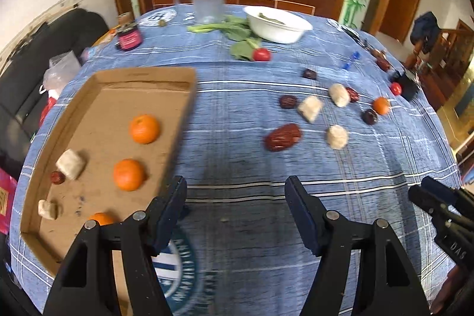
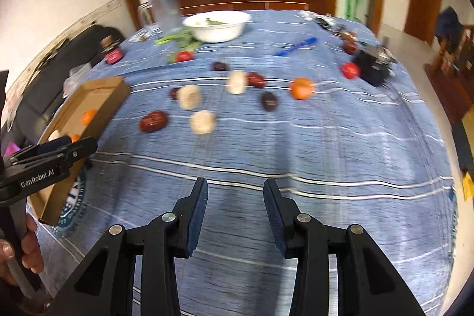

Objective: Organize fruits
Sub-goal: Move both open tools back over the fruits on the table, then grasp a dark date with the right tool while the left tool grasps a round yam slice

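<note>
While both of my grippers hang over the blue striped tablecloth [image 1: 237,120], the cardboard tray [image 1: 189,96] lies at its left edge, holding three oranges [image 1: 144,128] and pale lumps. One orange [image 2: 301,88], several red dates [image 2: 153,121] and two tomatoes [image 2: 350,70] lie loose mid-table. My left gripper [image 1: 236,191] stands moderately open and empty; my right gripper [image 2: 235,193] is narrower, also empty.

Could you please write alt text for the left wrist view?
Open, empty left tongs hover over a blue striped tablecloth. A cardboard tray at left holds oranges and pale lumps; red dates, more lumps and a white bowl lie beyond.
</note>
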`<state>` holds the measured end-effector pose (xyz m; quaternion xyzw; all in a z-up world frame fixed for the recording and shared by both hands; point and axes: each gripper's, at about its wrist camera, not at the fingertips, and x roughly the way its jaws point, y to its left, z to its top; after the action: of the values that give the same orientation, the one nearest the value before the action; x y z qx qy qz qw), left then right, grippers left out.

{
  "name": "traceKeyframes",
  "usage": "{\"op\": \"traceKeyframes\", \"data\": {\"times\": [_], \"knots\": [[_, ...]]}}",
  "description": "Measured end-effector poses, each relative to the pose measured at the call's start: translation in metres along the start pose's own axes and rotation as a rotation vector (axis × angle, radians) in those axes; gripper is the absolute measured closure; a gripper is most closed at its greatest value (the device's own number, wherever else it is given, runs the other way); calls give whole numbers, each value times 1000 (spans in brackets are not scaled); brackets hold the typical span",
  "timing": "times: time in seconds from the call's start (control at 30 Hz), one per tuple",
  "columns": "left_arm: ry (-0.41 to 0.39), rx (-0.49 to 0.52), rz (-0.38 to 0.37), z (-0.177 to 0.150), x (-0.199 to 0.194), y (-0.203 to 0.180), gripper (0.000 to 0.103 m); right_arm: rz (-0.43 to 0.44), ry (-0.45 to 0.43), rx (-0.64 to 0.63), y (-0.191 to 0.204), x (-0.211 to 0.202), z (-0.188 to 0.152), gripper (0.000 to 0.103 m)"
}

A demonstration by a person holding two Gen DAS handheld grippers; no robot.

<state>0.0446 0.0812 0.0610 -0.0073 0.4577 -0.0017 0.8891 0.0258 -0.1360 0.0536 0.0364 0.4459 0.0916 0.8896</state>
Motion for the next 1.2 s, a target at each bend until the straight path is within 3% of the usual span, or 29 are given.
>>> {"op": "traceKeyframes", "data": {"times": [0.43,0.9,1.13,1.2], "knots": [[33,14,46,-3,11,-34,35,-3,-13,74,-78,20,31,61],[72,-6,65,-4,18,-28,35,122,54,-18,-50,101,79,61],[74,-19,68,2,20,-27,35,151,50,-40,-44,115,90,61],[78,-18,64,4,22,-31,35,124,45,-82,-37,116,90,63]]}}
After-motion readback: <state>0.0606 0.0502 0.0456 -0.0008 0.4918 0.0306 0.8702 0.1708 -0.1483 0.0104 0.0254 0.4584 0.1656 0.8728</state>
